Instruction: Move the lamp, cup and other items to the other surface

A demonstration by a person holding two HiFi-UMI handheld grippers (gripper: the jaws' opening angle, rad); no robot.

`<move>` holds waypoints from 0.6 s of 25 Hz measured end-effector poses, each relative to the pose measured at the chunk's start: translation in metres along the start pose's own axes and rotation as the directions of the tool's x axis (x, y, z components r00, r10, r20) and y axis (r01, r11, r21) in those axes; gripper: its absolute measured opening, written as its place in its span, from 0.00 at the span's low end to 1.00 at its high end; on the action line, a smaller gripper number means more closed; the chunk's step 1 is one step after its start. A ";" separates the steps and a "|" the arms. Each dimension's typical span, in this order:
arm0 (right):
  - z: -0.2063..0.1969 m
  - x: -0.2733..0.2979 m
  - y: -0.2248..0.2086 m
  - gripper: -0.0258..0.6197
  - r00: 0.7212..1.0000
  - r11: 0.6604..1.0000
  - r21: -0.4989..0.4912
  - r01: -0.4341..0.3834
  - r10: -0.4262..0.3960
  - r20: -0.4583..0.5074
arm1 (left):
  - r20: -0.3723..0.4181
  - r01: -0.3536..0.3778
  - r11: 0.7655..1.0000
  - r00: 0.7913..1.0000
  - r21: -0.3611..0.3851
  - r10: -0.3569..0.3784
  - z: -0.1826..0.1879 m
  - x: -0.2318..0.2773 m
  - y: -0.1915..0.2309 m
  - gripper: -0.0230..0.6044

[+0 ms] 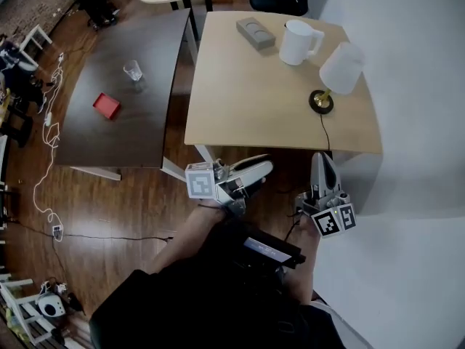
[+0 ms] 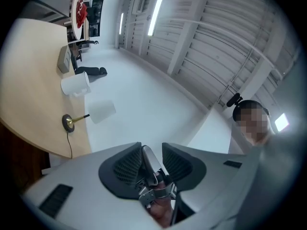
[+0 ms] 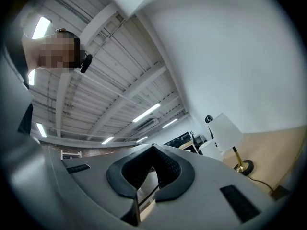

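The right gripper (image 3: 153, 146) has its jaws closed tip to tip on nothing. The left gripper (image 2: 151, 146) holds its jaws slightly apart, with only its own metal linkage showing in the gap. Both hang short of the pale worktop's (image 1: 240, 107) near edge, so I'd judge no pick has begun. The lamp (image 1: 340, 67), white cup (image 1: 296, 42) and grey block (image 1: 255, 33) stand towards its far right, the lamp nearest the right gripper. The dark worktop (image 1: 138, 122) alongside, carrying a glass (image 1: 133, 70) and red box (image 1: 106, 105), looks like the destination.
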State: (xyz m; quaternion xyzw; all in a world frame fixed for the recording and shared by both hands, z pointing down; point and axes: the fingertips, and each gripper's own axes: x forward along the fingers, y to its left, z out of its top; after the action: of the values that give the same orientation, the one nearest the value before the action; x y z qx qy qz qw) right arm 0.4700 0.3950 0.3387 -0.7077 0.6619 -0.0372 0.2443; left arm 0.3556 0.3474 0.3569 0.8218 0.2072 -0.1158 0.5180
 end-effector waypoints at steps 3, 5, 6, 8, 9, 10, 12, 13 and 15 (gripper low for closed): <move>-0.008 -0.006 0.021 0.06 0.998 0.998 0.025 -0.057 0.057 -0.010 | 0.047 -0.030 0.999 0.998 0.015 0.030 -0.011 -0.023 -0.016 0.26; -0.012 -0.006 0.034 0.06 0.996 0.995 0.039 -0.093 0.093 -0.007 | 0.069 -0.053 0.998 0.996 0.039 0.050 -0.014 -0.037 -0.026 0.26; -0.014 -0.004 0.041 0.06 0.994 0.993 0.047 -0.111 0.112 -0.007 | 0.081 -0.068 0.996 0.995 0.052 0.063 -0.013 -0.044 -0.030 0.26; -0.019 0.003 0.056 0.06 0.988 0.986 0.063 -0.152 0.153 -0.011 | 0.112 -0.096 0.992 0.990 0.076 0.087 -0.009 -0.061 -0.038 0.26; -0.023 0.008 0.064 0.06 0.985 0.982 0.070 -0.173 0.174 -0.014 | 0.130 -0.106 0.990 0.987 0.088 0.094 -0.005 -0.069 -0.042 0.26; -0.028 0.012 0.072 0.06 0.980 0.978 0.077 -0.194 0.196 -0.018 | 0.149 -0.113 0.989 0.984 0.098 0.098 -0.002 -0.078 -0.045 0.26; -0.039 0.021 0.086 0.06 0.971 0.968 0.088 -0.234 0.237 -0.029 | 0.188 -0.128 0.986 0.976 0.108 0.107 0.003 -0.094 -0.048 0.26; -0.045 0.025 0.093 0.06 0.966 0.964 0.093 -0.251 0.255 -0.035 | 0.206 -0.138 0.984 0.972 0.109 0.114 0.006 -0.102 -0.049 0.26; -0.056 0.035 0.109 0.06 0.958 0.956 0.102 -0.277 0.283 -0.049 | 0.236 -0.153 0.982 0.964 0.110 0.124 0.012 -0.121 -0.054 0.26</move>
State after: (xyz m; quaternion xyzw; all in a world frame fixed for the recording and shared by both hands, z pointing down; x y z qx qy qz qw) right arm 0.3526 0.3446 0.3356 -0.5931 0.7603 -0.0557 0.2590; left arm 0.2240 0.3303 0.3574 0.8470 0.0804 -0.1858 0.4915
